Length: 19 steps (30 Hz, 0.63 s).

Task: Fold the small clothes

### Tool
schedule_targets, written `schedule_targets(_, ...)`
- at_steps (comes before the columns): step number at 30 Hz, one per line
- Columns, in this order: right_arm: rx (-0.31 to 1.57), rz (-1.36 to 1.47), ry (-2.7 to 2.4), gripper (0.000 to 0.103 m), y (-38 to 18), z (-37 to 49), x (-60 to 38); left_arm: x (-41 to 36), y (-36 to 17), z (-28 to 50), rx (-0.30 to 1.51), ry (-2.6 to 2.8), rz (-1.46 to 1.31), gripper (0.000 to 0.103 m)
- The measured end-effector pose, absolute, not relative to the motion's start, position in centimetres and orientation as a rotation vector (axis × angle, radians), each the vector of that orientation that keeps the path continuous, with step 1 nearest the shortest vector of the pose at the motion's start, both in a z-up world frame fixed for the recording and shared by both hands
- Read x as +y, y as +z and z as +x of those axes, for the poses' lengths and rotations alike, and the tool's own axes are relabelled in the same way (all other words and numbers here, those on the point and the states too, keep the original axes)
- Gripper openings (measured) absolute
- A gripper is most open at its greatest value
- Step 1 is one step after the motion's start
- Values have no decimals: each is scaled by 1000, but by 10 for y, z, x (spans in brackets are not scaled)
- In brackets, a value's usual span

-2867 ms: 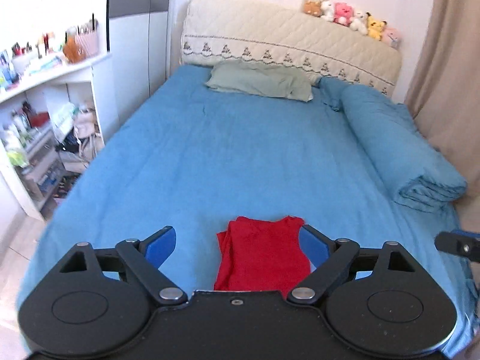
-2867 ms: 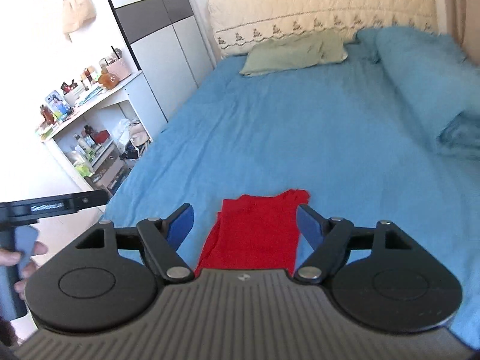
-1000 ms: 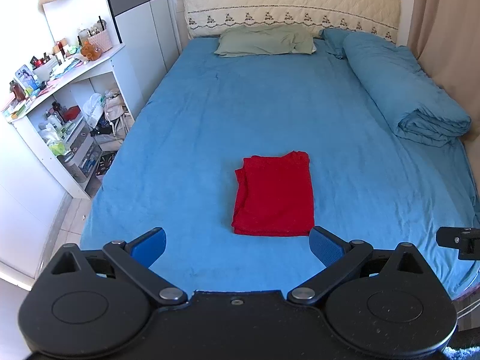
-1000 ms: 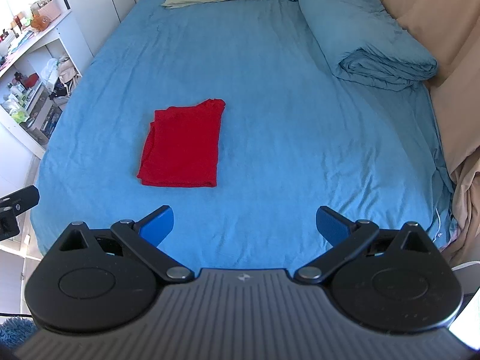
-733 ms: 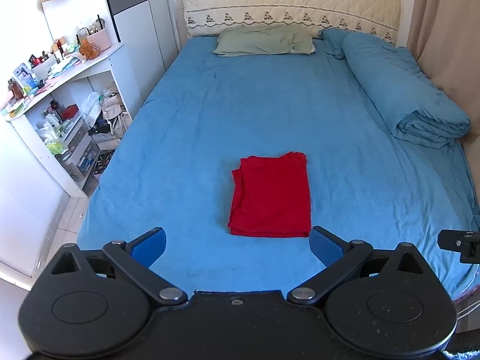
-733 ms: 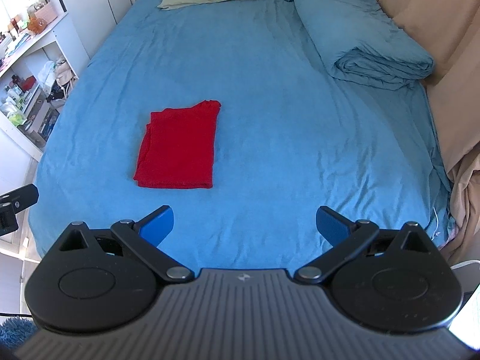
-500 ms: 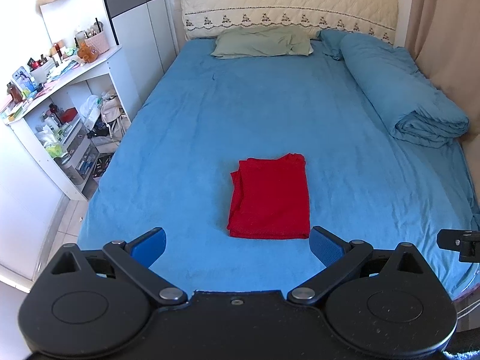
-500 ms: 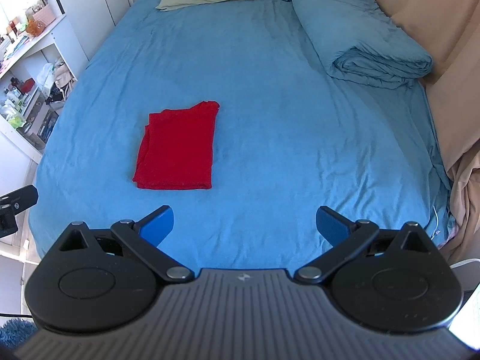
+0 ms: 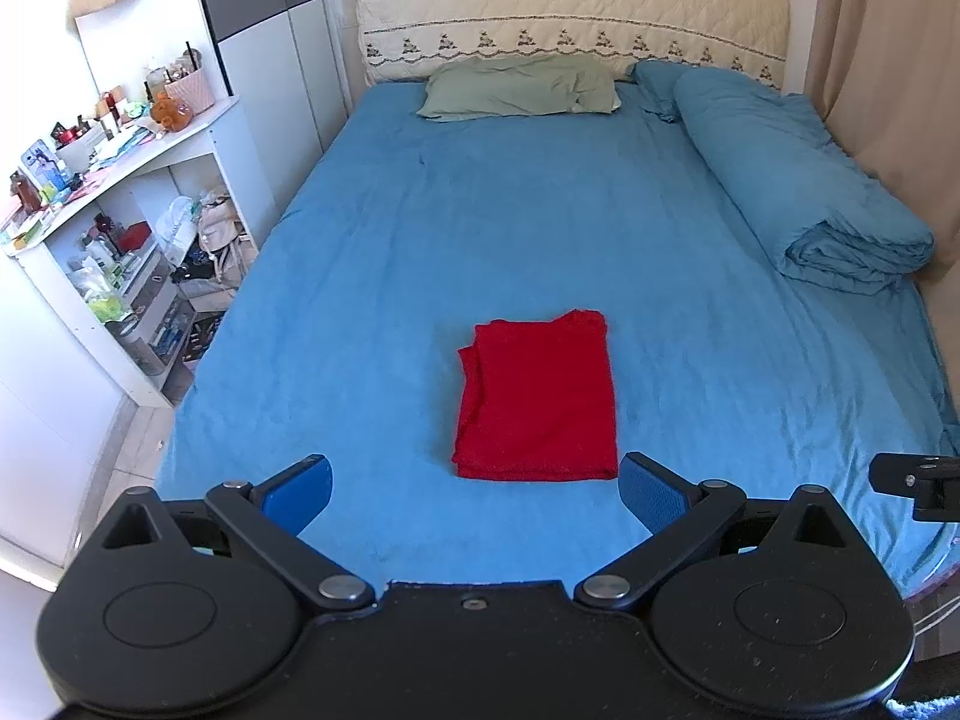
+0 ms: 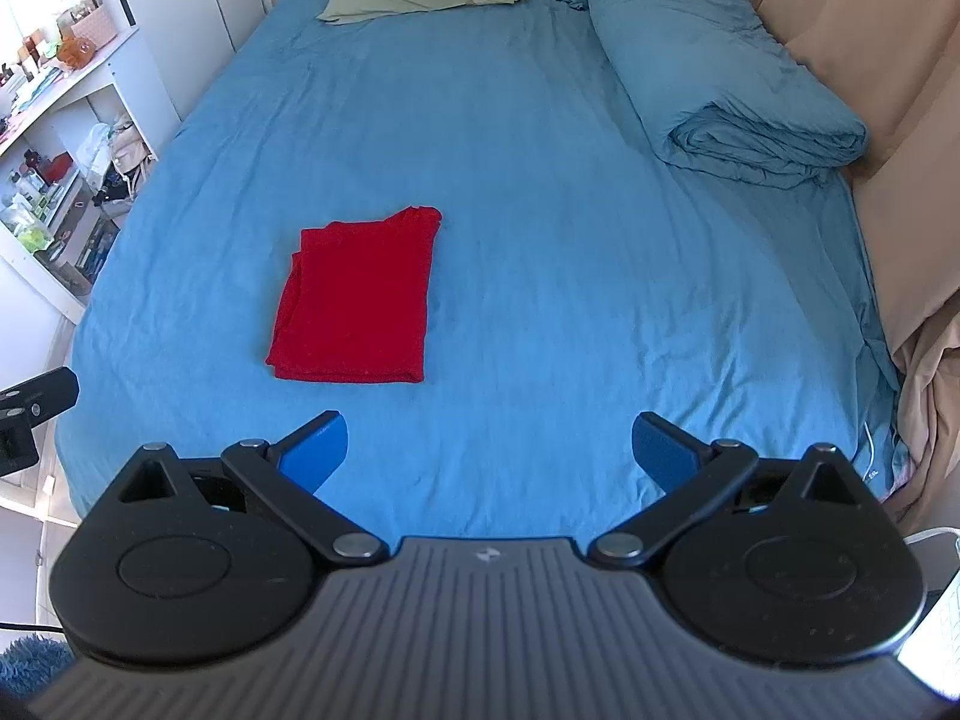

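Observation:
A red garment lies folded into a flat rectangle on the blue bed sheet, near the foot of the bed. It also shows in the right wrist view, left of centre. My left gripper is open and empty, held back from the bed, just short of the garment's near edge. My right gripper is open and empty, off to the garment's right, over the foot of the bed. Neither touches the cloth.
A rolled blue duvet lies along the bed's right side by a beige curtain. A green pillow sits at the headboard. A cluttered white shelf stands left of the bed.
Both grippers have pulled back and up from the folded red garment, which they framed closely 2.9 s ago. In the last second the views barely shift. The garment stays put.

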State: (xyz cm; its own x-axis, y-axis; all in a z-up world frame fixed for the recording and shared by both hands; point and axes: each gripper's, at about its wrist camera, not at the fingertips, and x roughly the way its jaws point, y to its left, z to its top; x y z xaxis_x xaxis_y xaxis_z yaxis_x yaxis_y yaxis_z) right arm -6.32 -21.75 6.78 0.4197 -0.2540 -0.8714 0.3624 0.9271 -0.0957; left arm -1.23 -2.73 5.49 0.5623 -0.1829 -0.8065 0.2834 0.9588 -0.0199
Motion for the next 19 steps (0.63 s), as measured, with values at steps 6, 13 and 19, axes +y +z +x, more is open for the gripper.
schedule_targets(6, 1069, 116, -391, 103, 68, -62, -218, -24, 58, -13, 905, -290, 128, 103)
schedule_targets(13, 1069, 116, -392, 103, 68, -63, -216, -25, 61, -12, 880, -301, 124, 103)
schedule_targets(19, 1069, 114, -392, 103, 68, -61, -218, -24, 62, -12, 865, -287, 119, 103)
